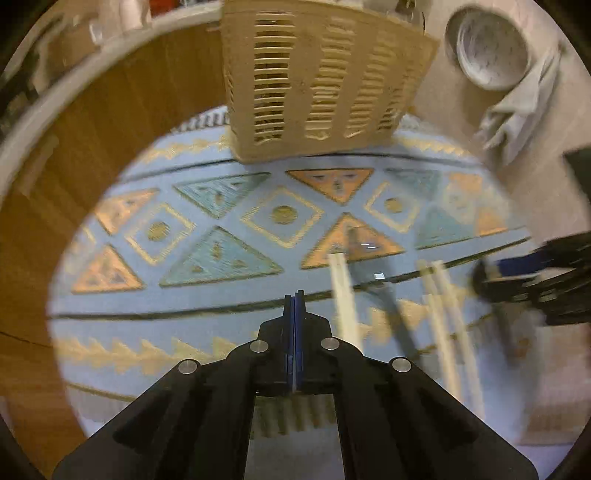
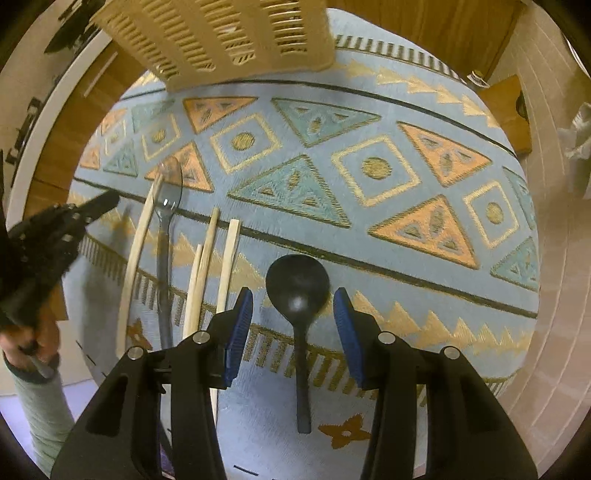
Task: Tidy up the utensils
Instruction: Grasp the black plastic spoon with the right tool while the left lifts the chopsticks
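Two tongs: right tongs [image 2: 293,325] straddle black ladle [image 2: 297,284], left tongs [image 1: 294,295] closed.

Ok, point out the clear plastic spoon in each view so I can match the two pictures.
Left wrist view: the clear plastic spoon lies right of centre, blurred, between the pale chopsticks.
Right wrist view: the clear plastic spoon lies left of centre, bowl up, handle running down beside the chopsticks.
Shared landmark: the slatted beige basket at the top of both.
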Tool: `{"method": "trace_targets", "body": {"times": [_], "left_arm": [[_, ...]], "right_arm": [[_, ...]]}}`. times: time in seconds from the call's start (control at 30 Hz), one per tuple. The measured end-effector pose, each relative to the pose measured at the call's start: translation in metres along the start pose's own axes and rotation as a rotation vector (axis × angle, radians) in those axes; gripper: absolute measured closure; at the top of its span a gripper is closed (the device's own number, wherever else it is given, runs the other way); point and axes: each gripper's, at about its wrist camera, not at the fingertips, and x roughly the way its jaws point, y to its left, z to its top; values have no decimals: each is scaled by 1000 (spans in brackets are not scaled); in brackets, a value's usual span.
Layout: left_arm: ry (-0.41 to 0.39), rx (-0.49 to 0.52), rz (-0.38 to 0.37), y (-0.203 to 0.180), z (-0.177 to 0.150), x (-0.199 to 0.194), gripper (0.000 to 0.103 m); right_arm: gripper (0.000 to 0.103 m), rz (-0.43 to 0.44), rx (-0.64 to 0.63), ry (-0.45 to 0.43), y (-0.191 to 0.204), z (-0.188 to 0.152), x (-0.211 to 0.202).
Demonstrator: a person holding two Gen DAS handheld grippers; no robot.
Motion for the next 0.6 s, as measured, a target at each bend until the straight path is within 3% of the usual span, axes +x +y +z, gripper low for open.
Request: {"method": "trace_targets", "body": {"times": [0.07,0.13,0.17,0.27,0.4,0.5,0.57,0.6], "left_arm": [[11,-39,-80,6,-2,-3,103],[18,-48,-123,1,-5,-4,92],[22,-39,-123,-3,-5,-3,85],[63,-1,-105,-17,-7,7,84],[118,60,-24,-34,-12,16,84],[158,87,25,-46,-7,23,84],[159,128,103,-56,-6,27,93],[157,129,108,-59,-6,28,93]], "right_arm": [[61,-28,-26,21,6,0,7],[61,-53,-55,30,11,0,11],[61,-69,-73,25,14,0,11],[61,-85,-106,26,21,-2,14],[61,-100,-144,23,27,-6,15],[70,-121,-167,16,30,-7,15],[71,-119,-175,10,33,-8,15],[71,-121,-179,4,34,-9,15]]}}
